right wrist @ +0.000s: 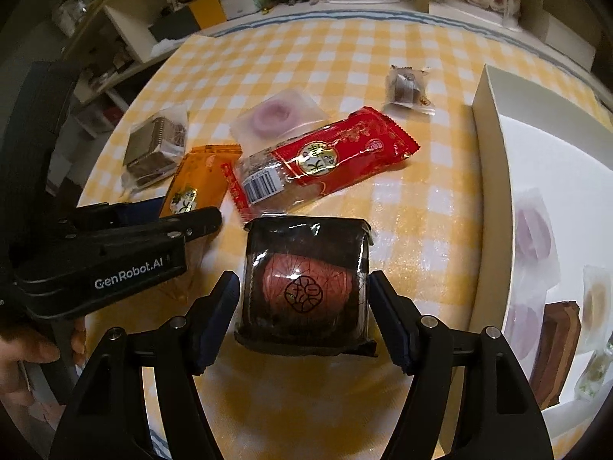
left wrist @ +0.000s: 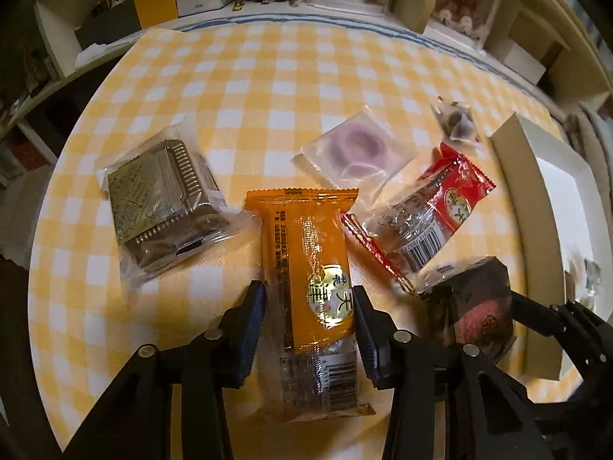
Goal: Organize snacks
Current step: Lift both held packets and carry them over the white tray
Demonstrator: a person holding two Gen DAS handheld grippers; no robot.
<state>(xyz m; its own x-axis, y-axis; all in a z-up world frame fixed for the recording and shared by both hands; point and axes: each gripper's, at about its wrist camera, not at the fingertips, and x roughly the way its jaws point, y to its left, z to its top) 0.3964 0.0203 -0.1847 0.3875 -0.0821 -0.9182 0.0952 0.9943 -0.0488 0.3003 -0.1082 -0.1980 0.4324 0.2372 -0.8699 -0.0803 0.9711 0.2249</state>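
My left gripper (left wrist: 309, 308) has its jaws on both sides of a long orange snack packet (left wrist: 312, 268) lying on the checked table, pads touching its sides. My right gripper (right wrist: 304, 306) grips a black-wrapped round cake with a red top (right wrist: 306, 281); it also shows in the left wrist view (left wrist: 475, 306). A red packet (right wrist: 318, 161), a pale pink pastry packet (right wrist: 277, 117), a foil-tray cake packet (right wrist: 155, 149) and a small brown sweet (right wrist: 406, 86) lie on the table. A white box (right wrist: 494, 176) at the right holds several wrapped snacks.
The yellow-checked table (right wrist: 421, 211) ends at a blue-striped edge at the back. Shelves with boxes and lace-topped jars stand behind it. The left gripper body (right wrist: 115, 260) and a hand are at the right view's left side.
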